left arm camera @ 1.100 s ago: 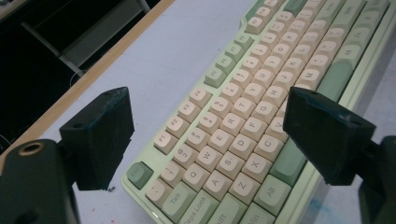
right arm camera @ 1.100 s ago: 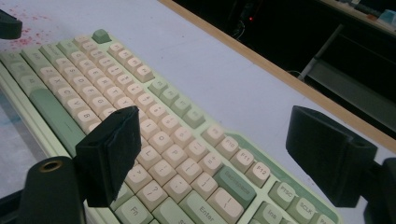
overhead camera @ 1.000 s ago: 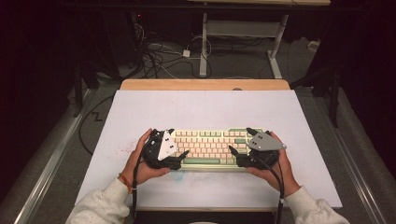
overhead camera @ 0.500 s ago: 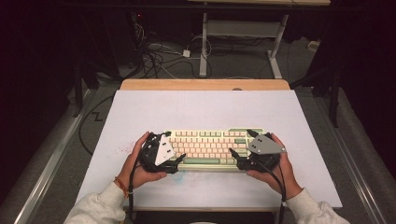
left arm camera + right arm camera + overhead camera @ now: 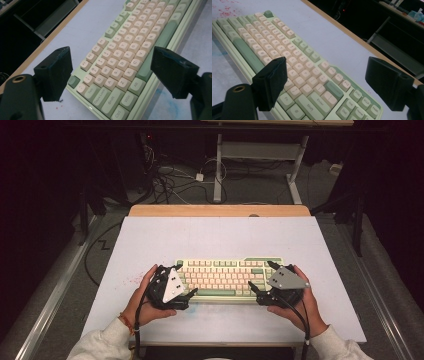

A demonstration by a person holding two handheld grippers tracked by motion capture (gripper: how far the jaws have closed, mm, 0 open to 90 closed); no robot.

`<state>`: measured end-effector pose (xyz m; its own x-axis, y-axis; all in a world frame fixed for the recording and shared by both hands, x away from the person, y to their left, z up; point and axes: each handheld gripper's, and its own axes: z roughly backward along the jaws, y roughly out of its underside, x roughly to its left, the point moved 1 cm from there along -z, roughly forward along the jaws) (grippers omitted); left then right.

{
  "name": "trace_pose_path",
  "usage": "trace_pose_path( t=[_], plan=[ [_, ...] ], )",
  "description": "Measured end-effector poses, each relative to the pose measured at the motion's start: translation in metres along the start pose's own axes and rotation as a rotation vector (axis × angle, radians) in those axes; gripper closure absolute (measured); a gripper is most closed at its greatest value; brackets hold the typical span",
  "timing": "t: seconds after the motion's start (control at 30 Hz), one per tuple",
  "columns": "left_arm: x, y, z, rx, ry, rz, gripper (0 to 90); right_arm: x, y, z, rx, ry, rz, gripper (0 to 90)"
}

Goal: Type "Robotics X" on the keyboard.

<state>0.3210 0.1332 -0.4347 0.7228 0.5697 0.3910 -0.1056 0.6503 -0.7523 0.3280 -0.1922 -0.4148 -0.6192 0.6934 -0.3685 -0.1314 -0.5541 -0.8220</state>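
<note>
1. The worktop is the biggest thing before us: a pale sheet over a wooden board whose far edge shows as a tan strip. Dark floor, cables and a white frame lie beyond it.
2. The keyboard lies flat near the middle of the near half of the worktop, long side running left to right. Its case is light green, with cream and green keys. We see its left end in the left gripper view and its right end in the right gripper view.
3. Our left hand-held gripper sits at the keyboard's left end, its jaws spread wide on either side of the corner keys and gripping nothing.
4. Our right hand-held gripper sits at the keyboard's right end, likewise released, jaws well apart over the Enter and Shift keys.
5. We judge the work to be at its start: both tools are lined up at the two ends, but neither has closed on the case, which rests fully on the worktop. Grasping both ends, then lifting or shifting it, is all left to do.
6. Small red specks mark the sheet left of the keyboard.
</note>
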Motion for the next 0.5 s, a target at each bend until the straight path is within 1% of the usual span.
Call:
trace_pose_path(
  t=[0.1, 0.2, 0.23, 0.33, 0.5],
  plan=[
    [0.0, 0.002, 0.003, 0.002, 0.001, -0.006, 16.3, 0.0, 0.0, 0.003, -0.004, 0.002, 0.002, 18.3],
    [-0.001, 0.004, 0.006, 0.009, -0.011, -0.021, 15.8, 0.001, 0.001, 0.005, -0.004, 0.007, 0.005, 18.3],
    [-0.001, 0.005, 0.007, 0.012, -0.021, -0.027, 15.8, 0.001, 0.002, 0.007, -0.001, 0.01, 0.01, 18.2],
    [0.0, 0.009, 0.011, 0.009, -0.033, -0.014, 15.8, 0.001, 0.003, 0.009, -0.002, 0.009, 0.007, 18.2],
    [0.001, 0.014, 0.017, 0.008, -0.049, -0.012, 15.8, -0.001, 0.006, 0.013, -0.002, 0.02, 0.007, 18.1]
  ],
)
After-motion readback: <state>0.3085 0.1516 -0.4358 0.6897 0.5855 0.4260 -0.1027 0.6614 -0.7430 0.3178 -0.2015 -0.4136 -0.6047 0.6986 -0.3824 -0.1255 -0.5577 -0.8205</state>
